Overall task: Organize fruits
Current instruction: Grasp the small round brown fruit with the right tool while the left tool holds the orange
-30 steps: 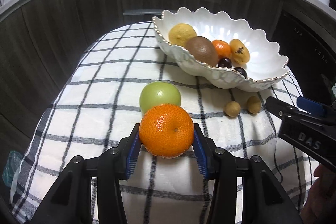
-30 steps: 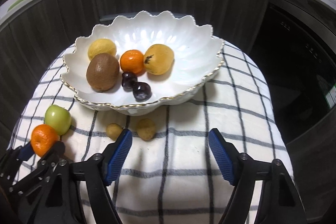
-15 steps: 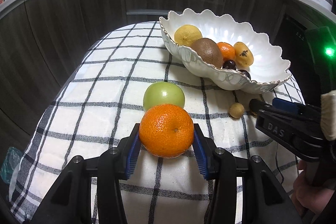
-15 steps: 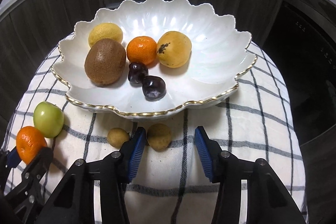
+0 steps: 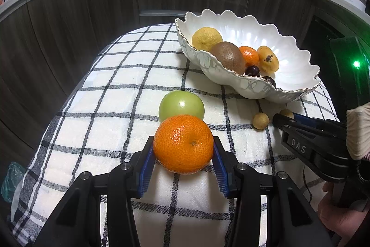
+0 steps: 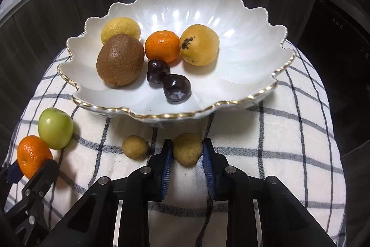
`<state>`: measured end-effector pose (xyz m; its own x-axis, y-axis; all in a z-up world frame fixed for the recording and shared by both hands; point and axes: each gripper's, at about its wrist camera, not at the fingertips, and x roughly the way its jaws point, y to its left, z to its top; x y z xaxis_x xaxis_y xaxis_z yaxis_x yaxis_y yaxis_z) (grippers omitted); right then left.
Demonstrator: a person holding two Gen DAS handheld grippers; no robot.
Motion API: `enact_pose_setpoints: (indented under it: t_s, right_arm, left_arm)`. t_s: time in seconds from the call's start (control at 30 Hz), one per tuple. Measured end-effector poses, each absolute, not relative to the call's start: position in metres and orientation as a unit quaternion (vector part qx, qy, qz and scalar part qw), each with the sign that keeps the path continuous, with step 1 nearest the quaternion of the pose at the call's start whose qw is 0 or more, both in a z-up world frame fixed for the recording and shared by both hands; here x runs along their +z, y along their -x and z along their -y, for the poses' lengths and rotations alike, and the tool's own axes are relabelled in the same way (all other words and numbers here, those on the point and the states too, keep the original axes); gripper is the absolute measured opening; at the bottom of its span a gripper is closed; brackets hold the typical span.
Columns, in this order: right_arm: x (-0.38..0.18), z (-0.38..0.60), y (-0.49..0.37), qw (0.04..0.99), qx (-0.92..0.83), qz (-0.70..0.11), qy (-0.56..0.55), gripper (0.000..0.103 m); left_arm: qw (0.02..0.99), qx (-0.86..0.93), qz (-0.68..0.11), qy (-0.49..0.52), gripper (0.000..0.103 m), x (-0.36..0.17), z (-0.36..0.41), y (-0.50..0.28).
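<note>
**Two fruits gripped, bowl part filled**

At the left of the checked cloth [image 5: 111, 94], a mandarin [image 5: 183, 144] is held between the blue pads of the left gripper [image 5: 183, 155], touching the green apple [image 5: 181, 105] just behind it. Further right, a small brown fruit [image 6: 187, 149] is clamped by the right gripper [image 6: 187, 160], whose jaws have just been closing; a second small brown fruit [image 6: 134, 147] lies loose just beside it. Six fruits are already seen in the scalloped bowl [image 6: 254, 94]. Four are judged still outside it. The bowl's right half is bare, offering room; its raised gilt rim must be cleared, and the cloth's edges fall away nearby.
</note>
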<state>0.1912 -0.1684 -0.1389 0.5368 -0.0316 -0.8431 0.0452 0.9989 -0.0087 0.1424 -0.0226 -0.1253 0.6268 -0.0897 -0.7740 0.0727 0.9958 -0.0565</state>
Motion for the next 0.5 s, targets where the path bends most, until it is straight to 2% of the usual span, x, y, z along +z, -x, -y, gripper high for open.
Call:
enact_pose_setpoints:
  t_s: [0.5]
  right_arm:
    - [-0.108,0.188,-0.155,0.888,-0.028,-0.459,-0.026,0.027]
  left_arm:
    - [0.909,-0.062,-0.413,0.005,0.046,-0.106,0.034,-0.136]
